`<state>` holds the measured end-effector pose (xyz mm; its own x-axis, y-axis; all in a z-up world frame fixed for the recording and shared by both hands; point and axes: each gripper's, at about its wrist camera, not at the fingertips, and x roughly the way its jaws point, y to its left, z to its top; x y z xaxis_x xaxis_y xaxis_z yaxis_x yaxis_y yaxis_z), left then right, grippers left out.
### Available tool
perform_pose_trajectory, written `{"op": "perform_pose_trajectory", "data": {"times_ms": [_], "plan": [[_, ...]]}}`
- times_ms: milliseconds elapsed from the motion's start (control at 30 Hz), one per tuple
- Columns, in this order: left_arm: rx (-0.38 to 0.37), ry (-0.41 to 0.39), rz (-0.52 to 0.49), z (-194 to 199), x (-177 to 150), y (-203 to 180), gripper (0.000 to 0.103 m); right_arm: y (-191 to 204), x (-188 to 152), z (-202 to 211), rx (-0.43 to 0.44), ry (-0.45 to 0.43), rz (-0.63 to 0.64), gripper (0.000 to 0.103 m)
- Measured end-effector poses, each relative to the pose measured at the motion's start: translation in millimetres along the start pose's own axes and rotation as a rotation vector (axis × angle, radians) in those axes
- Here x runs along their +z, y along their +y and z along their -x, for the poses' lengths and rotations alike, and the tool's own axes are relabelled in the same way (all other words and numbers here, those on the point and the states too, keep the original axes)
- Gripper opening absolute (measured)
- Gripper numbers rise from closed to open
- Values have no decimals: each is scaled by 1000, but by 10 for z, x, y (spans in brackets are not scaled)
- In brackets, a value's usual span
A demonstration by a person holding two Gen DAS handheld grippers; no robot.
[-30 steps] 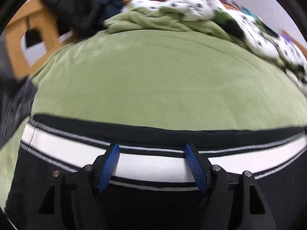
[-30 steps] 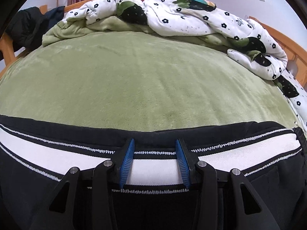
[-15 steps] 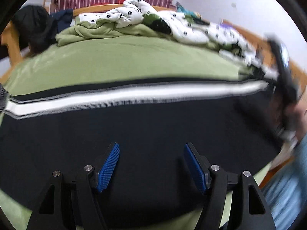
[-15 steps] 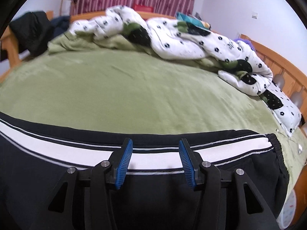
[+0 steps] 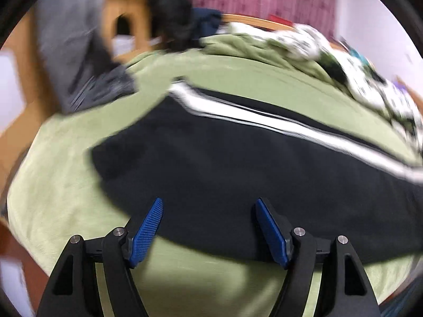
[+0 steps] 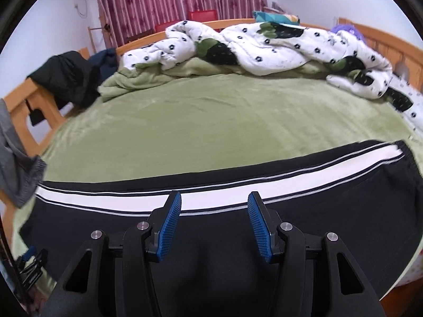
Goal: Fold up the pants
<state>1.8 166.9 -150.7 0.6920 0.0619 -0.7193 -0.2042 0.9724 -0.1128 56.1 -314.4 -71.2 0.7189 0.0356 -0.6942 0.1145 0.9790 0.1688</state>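
Fingers of the left gripper (image 5: pixel 208 206) stand wide and are opening, blue pads (image 5: pixel 146 232) bare, nothing pinched between them. Black pants (image 5: pixel 238 163) lie flat on the green blanket (image 5: pixel 60 185); their near hem runs just behind the fingertips, from 9 o'clock to 3 o'clock. The white side stripe (image 5: pixel 264 121) slants along the far edge, from 11 o'clock down to 3 o'clock. This view is blurred, so whether the tips touch the cloth I cannot tell. A grey garment (image 5: pixel 79 60) hangs at 10 o'clock, off the blanket's corner.

Right gripper (image 6: pixel 214 198) has its fingers at a middling spread, holding nothing. The pants (image 6: pixel 238 251) fill the lower half of its view, under and between the fingers. The stripe (image 6: pixel 119 200) crosses just past the fingertips, rising to the waistband (image 6: pixel 407 155) at 2 o'clock. The tips look lifted clear of the cloth. A white quilt (image 6: pixel 264 50) with dark flowers is heaped at 12 o'clock along the wooden bed frame (image 6: pixel 23 97), well apart from the pants. The other gripper shows small at 8 o'clock, at the pants' near left corner.
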Motion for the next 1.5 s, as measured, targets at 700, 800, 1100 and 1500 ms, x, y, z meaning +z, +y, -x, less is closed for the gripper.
{"op": "perform_pose_trajectory", "data": {"times_ms": [700,800,1100,1500], "plan": [[-260,-9,456,-309,71,994,68,473,-64,-302,15,81,102,52],[-258,-6,463,-411,175,986,59,486,-76,-327,16,89,111,52],[-237,-4,560,-427,238,1064,23,448,-138,-256,13,52,157,52],[-333,-192,34,715,849,-1020,21,-346,-146,-90,-21,33,21,52]]}}
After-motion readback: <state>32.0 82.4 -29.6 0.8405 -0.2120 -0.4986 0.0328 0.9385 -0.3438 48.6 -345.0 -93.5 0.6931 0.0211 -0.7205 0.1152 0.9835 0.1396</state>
